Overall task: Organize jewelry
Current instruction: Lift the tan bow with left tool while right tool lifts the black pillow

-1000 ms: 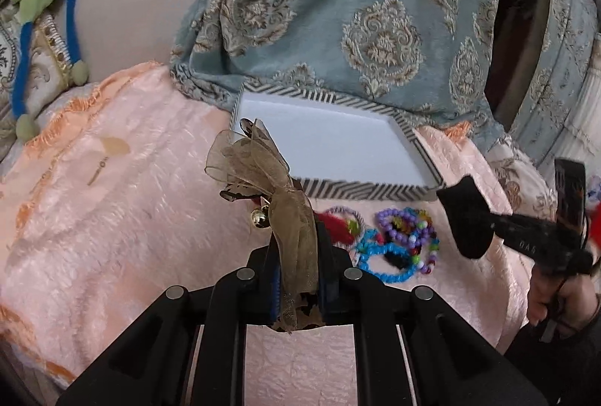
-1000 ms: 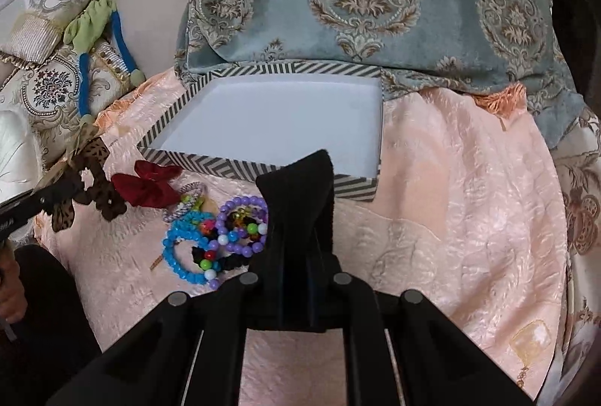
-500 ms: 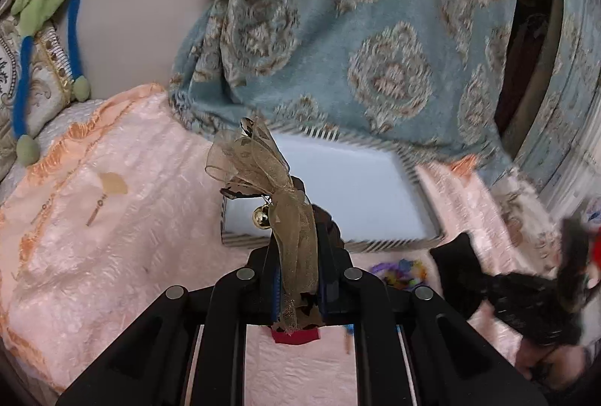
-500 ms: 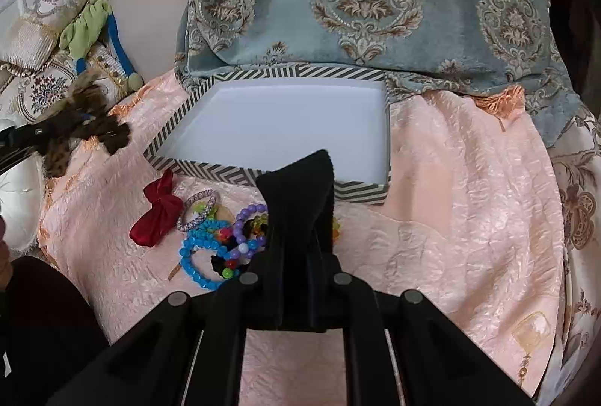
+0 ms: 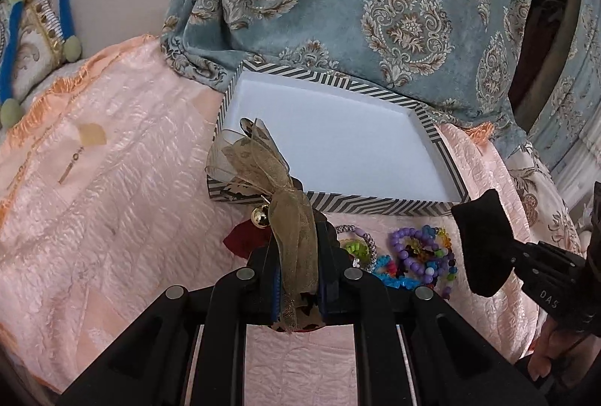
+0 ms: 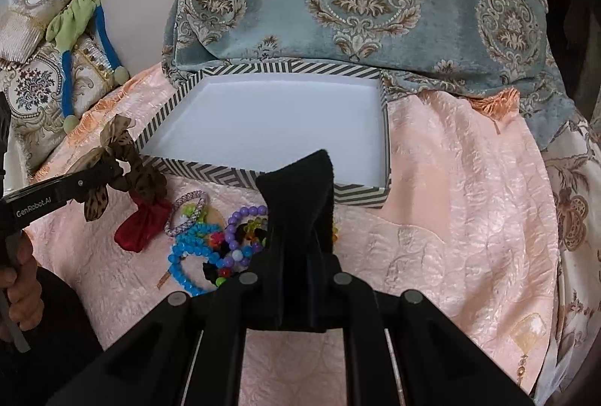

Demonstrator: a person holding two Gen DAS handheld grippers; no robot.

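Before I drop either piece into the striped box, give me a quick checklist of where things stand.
1. Left gripper shut on the gold ribbon bow: ok.
2. Right gripper shut on the black cloth piece: ok.
3. Striped box open, white floor bare: ok.
4. Bow fully past the box's near rim: not ok, it hangs at the edge.
5. Bead bracelets and red bow remain outside the box: not ok.

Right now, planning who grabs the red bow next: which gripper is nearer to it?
Left. The left gripper, shut on the gold ribbon bow, hangs right beside the red bow; the right gripper, holding black fabric, sits beyond the bead bracelets.
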